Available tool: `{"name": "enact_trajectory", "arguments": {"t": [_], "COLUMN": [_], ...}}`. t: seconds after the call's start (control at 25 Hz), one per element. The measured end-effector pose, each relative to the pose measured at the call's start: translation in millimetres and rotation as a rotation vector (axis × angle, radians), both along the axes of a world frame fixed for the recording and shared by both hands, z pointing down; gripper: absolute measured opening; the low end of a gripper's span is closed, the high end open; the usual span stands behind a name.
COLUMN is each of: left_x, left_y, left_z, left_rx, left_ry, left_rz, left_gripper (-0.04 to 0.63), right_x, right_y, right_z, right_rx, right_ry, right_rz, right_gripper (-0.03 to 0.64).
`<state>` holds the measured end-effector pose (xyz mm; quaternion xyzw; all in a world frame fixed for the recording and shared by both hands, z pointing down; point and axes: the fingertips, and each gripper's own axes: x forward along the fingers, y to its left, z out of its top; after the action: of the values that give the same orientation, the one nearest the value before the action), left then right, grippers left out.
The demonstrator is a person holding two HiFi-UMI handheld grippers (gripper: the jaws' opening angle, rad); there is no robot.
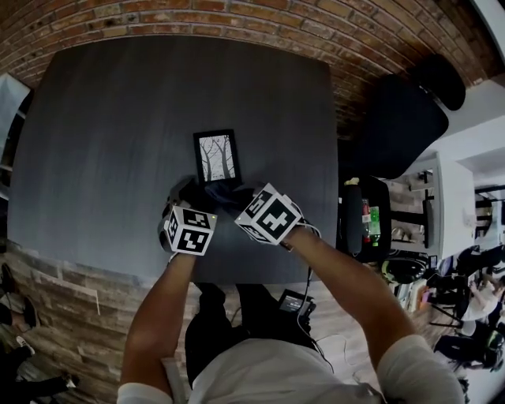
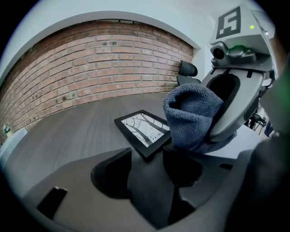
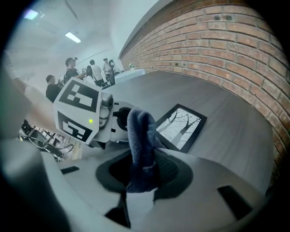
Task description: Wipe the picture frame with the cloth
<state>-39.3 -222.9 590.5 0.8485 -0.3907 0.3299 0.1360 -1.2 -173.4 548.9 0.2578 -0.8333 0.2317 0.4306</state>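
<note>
The black picture frame (image 1: pixel 217 156) with a tree print lies on the dark grey table (image 1: pixel 110 126). My left gripper (image 1: pixel 184 197) sits at its near edge, and in the left gripper view the jaws (image 2: pixel 147 159) look shut on the near corner of the frame (image 2: pixel 142 128). A blue-grey cloth (image 3: pixel 140 136) stands bunched between the jaws of my right gripper (image 3: pixel 142 174), which is shut on it. In the head view the cloth (image 1: pixel 221 192) hangs just in front of the frame's near edge, between the two grippers. My right gripper (image 1: pixel 239 196) is close beside the left one.
A brick wall (image 1: pixel 237 16) runs along the table's far side. A black office chair (image 1: pixel 398 118) stands off the table's right edge, with cluttered desks beyond it. Several people (image 3: pixel 68 72) stand far off in the room. The table's near edge is just below the grippers.
</note>
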Motion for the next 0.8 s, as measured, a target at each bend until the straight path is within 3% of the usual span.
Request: {"name": "enact_trajectory", "arguments": {"t": [0.56,0.8], "left_x": [-3,1], "left_y": [22,39], "left_z": [-53,-72], "left_rx": [0.04,0.029], "left_ry": [0.124,0.196], "left_rz": [0.024,0.054], "left_gripper": [0.213,0.151], "right_x": [32,49], "right_y": [6,-2], "right_z": [-34,-54], "right_rx": [0.075,0.112], "right_ry": [-0.049,-0.053], "right_rz": [0.11,0.142], "right_gripper": [0.114,0.112]}}
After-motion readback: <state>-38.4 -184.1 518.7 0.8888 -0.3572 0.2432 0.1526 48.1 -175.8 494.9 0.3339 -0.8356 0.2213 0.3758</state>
